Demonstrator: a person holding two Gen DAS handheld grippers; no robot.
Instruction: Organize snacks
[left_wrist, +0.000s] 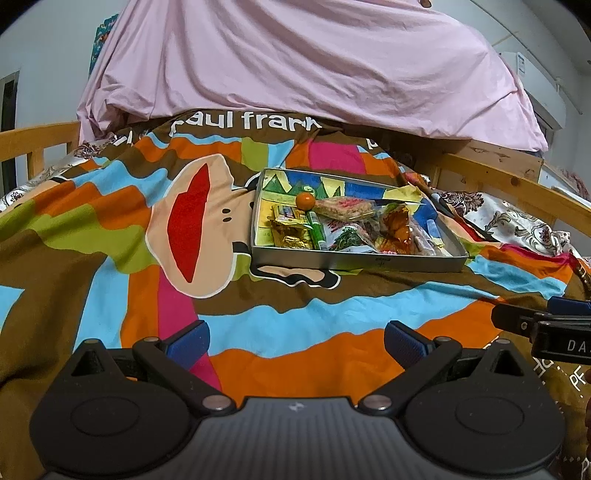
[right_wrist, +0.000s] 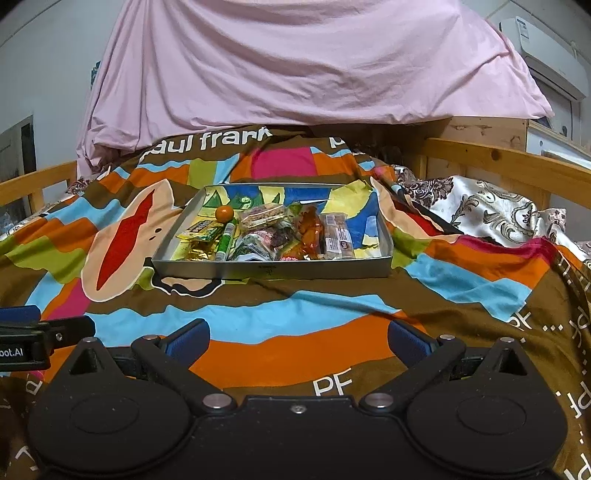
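Resting ahead of both empty, wide-spread grippers, left gripper (left_wrist: 295, 341) and right gripper (right_wrist: 299, 341), a shallow grey metal tray (right_wrist: 273, 268) of wrapped snacks (right_wrist: 258, 232) is seen on the colourful patchwork bedspread (right_wrist: 303, 343).

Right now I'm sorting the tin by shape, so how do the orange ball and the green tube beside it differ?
The orange ball is round and plain orange; the green tube is long, thin and green with print on it. The ball sits farther back in the metal tin; the tube lies flat, running from just under the ball toward the near wall. Both lie left of the middle, next to the gold wrappers, and neither gripper touches them.
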